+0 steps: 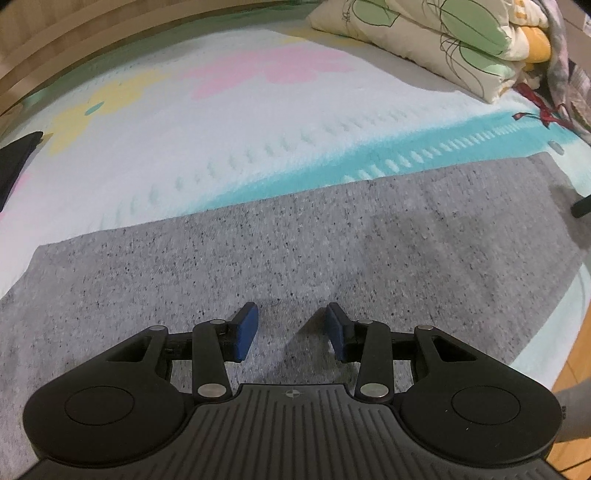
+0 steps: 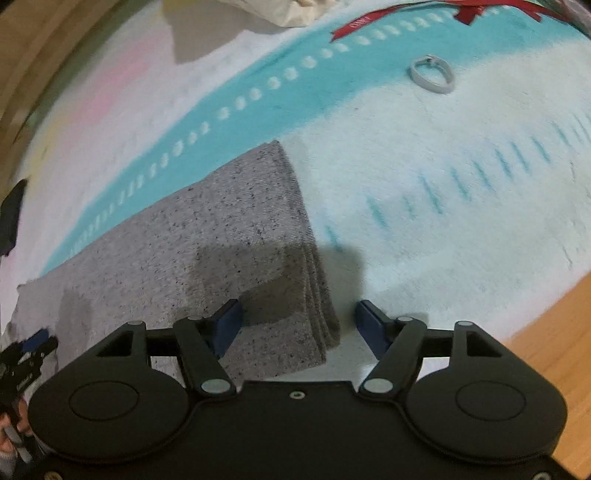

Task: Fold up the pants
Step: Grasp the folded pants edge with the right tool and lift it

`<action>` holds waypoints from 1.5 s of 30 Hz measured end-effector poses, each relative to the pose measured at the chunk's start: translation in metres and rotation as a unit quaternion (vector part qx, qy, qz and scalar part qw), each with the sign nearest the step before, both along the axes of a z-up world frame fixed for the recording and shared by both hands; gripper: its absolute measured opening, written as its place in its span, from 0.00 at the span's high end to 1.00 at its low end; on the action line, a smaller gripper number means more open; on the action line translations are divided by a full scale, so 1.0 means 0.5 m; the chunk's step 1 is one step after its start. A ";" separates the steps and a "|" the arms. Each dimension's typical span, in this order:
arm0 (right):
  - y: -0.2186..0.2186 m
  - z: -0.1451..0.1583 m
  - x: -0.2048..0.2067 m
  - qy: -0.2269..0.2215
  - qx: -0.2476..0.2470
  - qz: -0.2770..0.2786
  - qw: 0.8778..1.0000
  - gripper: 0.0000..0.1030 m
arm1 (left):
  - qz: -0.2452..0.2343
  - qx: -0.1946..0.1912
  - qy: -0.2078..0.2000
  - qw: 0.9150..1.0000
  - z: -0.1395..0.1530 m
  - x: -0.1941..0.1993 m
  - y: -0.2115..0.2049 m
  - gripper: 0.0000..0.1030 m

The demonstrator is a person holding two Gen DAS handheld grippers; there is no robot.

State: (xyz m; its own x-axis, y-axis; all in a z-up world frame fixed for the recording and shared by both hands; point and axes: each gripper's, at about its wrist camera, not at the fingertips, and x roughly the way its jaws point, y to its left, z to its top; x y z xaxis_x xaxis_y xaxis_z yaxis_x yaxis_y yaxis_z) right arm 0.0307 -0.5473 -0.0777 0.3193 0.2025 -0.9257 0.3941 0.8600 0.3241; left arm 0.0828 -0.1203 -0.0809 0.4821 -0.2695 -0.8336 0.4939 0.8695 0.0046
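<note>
Both wrist views look steeply down, close over the same grey pants (image 1: 295, 236) (image 2: 221, 229).

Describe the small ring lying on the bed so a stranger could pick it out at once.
Start at the broad turquoise band with white dashes that runs across the bedspread. Follow it past the end of the folded grey pants toward the red ribbon; the ring lies at the band's edge. It is the only pale grey hoop there, thin and open-centred.
</note>
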 end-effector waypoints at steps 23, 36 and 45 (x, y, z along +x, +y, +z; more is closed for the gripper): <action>0.056 0.027 0.053 -0.068 -0.020 0.043 0.997 0.70 | 0.012 -0.029 0.029 0.999 0.020 0.012 -0.011 0.62; 0.081 0.111 0.051 -0.104 0.015 0.001 0.994 0.81 | -0.005 -0.016 0.047 0.999 0.009 0.006 -0.183 0.61; 0.144 0.187 0.062 -0.143 0.049 0.007 0.989 0.81 | 0.007 -0.031 0.044 0.999 0.041 0.021 -0.126 0.61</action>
